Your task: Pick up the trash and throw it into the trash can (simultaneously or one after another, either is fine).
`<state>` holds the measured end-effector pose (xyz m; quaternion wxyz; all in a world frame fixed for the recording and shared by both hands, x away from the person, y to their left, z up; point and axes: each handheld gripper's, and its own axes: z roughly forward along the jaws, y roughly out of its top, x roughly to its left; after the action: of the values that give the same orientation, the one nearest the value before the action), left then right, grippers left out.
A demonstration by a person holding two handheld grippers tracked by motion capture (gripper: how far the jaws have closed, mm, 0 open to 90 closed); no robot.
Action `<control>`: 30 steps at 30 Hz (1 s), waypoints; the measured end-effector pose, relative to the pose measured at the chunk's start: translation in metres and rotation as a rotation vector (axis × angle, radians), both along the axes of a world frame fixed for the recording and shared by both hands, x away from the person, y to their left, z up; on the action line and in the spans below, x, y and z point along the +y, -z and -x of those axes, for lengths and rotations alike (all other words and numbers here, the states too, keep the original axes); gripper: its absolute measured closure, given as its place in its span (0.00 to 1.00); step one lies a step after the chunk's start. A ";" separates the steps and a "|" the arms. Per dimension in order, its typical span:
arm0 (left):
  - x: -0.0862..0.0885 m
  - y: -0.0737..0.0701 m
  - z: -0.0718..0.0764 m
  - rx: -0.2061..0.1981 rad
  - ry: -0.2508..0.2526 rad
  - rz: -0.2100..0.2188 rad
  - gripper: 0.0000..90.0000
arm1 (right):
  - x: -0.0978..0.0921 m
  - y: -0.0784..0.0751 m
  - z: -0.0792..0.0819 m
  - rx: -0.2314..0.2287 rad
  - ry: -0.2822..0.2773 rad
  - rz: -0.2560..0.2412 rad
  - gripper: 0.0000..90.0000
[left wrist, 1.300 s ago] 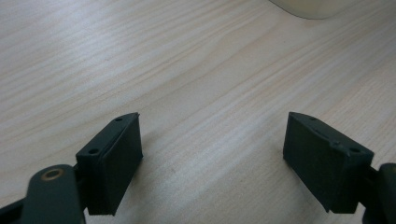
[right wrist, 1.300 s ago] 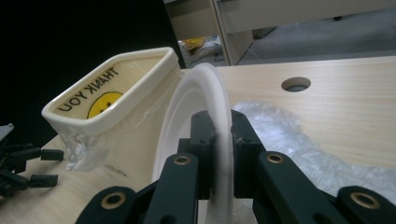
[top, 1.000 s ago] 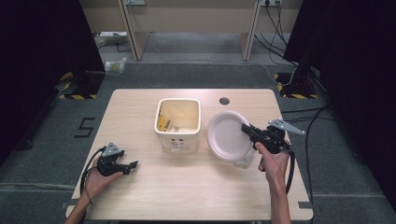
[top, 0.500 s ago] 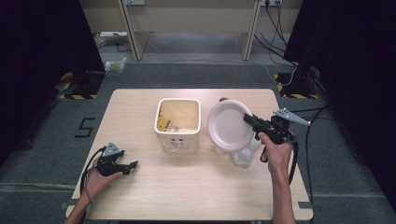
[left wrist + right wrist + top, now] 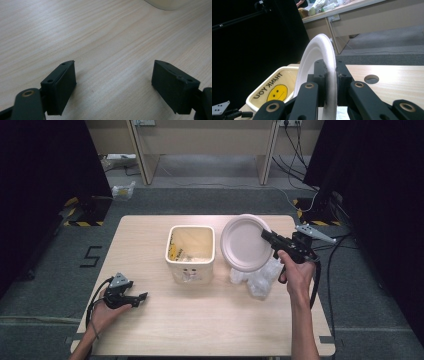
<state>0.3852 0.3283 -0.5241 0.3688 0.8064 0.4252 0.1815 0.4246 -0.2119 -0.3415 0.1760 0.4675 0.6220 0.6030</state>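
A white foam plate (image 5: pixel 245 242) hangs tilted on edge above the table, right of a cream bin (image 5: pixel 191 252). My right gripper (image 5: pixel 266 236) is shut on the plate's right rim. In the right gripper view the plate (image 5: pixel 317 57) stands edge-on, pinched between the jaws of the right gripper (image 5: pixel 329 75), and the bin (image 5: pixel 272 90) shows a yellow smiley bag liner printed "THANK YOU". My left gripper (image 5: pixel 142 296) rests at the table's front left. Its jaws stand wide apart over bare wood, as the left gripper view shows around the left gripper (image 5: pixel 113 82).
Crumpled clear plastic (image 5: pixel 257 277) lies on the table under the plate. A round hole (image 5: pixel 371 79) sits in the tabletop near the far edge. Cables (image 5: pixel 320 270) trail off the right side. Dark curtains flank the wooden table (image 5: pixel 210 320).
My right gripper has lifted the plate up and back, tipping it more upright toward the bin. The clear plastic beneath came into view. The left gripper has stayed put.
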 end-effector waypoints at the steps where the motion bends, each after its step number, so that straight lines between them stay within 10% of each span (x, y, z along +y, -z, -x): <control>1: 0.000 0.000 0.000 -0.002 -0.001 0.001 0.21 | 0.001 -0.002 -0.002 -0.002 0.003 -0.001 0.92; 30: 0.000 0.000 0.000 -0.002 -0.001 0.001 0.21 | 0.056 -0.029 -0.035 -0.019 -0.043 -0.045 0.92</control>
<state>0.3852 0.3282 -0.5243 0.3694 0.8058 0.4255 0.1825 0.4600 -0.1556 -0.3128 0.1582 0.4520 0.6166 0.6249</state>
